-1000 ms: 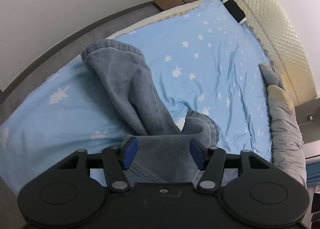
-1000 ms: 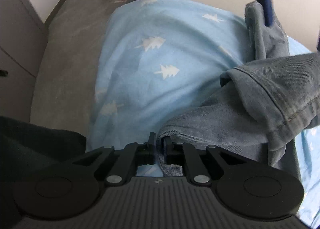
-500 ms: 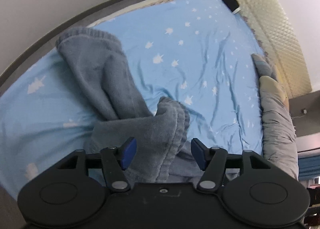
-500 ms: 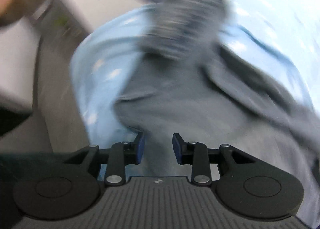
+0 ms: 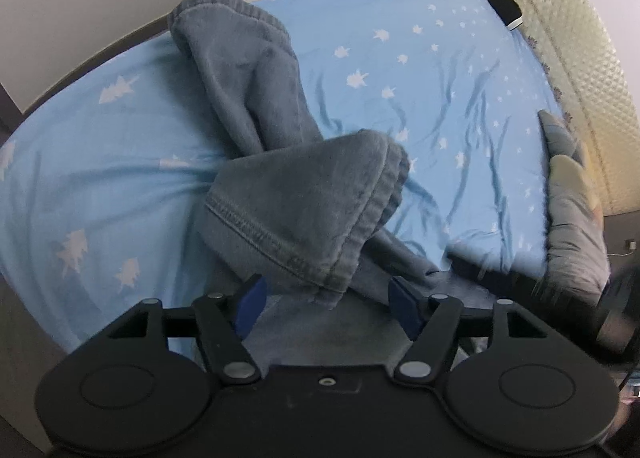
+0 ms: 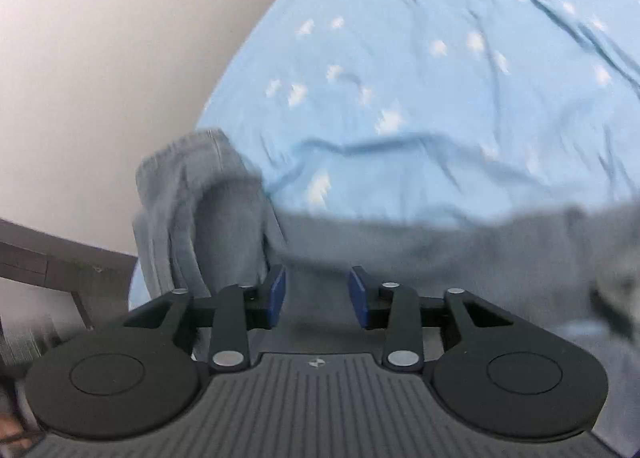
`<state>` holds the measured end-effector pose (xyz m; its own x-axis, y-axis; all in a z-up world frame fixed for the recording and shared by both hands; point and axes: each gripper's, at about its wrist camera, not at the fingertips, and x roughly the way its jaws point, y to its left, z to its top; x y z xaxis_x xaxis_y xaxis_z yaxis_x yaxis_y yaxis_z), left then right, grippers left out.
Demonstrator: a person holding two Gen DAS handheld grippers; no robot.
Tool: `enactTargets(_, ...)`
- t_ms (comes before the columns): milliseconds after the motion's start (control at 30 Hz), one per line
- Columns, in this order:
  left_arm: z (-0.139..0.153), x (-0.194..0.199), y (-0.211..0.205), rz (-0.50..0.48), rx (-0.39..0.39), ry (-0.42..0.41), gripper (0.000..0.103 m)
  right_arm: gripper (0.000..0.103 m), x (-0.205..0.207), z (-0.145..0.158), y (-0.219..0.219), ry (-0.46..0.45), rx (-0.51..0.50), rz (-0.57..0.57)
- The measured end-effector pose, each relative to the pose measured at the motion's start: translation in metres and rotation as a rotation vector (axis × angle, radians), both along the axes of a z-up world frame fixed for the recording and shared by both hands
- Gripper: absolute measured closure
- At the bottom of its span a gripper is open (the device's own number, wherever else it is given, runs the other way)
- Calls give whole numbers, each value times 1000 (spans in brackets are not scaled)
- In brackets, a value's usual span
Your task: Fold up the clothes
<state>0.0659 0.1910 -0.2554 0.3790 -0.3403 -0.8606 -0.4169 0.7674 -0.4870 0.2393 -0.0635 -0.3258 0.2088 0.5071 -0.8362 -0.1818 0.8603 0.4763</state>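
On my left wrist view, the left claw [image 5: 326, 300] has its blue pads spread wide apart, gripping nothing. Right ahead of it lie the grey sweatpants [image 5: 304, 209], spread on the bed [image 5: 440, 69] with its light blue sheet printed in white stars and trees. One leg runs away from me toward the far edge of the bed, ending in a ribbed cuff [image 5: 208, 11]. The other leg is doubled back over the body of the garment, its cuff [image 5: 394, 161] pointing right and its stitched seam sitting just in front of my left pads. A quilted cream headboard [image 5: 580, 57] borders the bed on the right, with a small black-and-white object [image 5: 502, 1] near the top corner and a grey padded item [image 5: 572, 209] resting along the right edge.

On my right wrist view, the right claw [image 6: 316, 298] is also parted, with grey fabric of the sweatpants [image 6: 440, 254] beneath and between the pads but not pinched. This picture is blurred. A bunched part of the garment [image 6: 192, 201] rises to the left of the claw at the bed's edge, beside a pale wall [image 6: 100, 57].
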Motion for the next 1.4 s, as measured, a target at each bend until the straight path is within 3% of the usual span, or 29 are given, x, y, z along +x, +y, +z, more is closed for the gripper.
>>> enactTargets(167, -11, 4, -4, 9, 2, 3, 37, 59, 63, 13, 39, 32, 21, 4)
enactTargets(400, -28, -1, 19, 93, 11, 44, 37, 58, 107, -14, 99, 125, -39, 122)
enactTargets(600, -33, -7, 54, 167, 36, 78, 37, 58, 112, -37, 123, 180, -138, 212)
enactTargets(733, -33, -8, 67, 177, 51, 91, 37, 58, 113, -42, 115, 257, -74, 210)
enactTargets(867, -34, -11, 78, 194, 70, 104, 37, 61, 107, -47, 125, 322, -71, 351)
enactTargets(933, -36, -13, 84, 213, 83, 117, 37, 61, 99, -49, 138, 324, -96, 445)
enactTargets(1067, -39, -14, 95, 241, 101, 133, 38, 62, 83, -32, 133, 277, -55, 404)
enactTargets(1133, -41, -14, 100, 250, 100, 137, 38, 86, 74, -23, 130, 254, -35, 384)
enactTargets(1200, -41, -14, 104, 260, 103, 142, 38, 96, 66, -15, 127, 230, -15, 363)
enactTargets(1400, -34, -21, 108, 263, 112, 135, 38, 100, 41, 11, 119, 160, 46, 300)
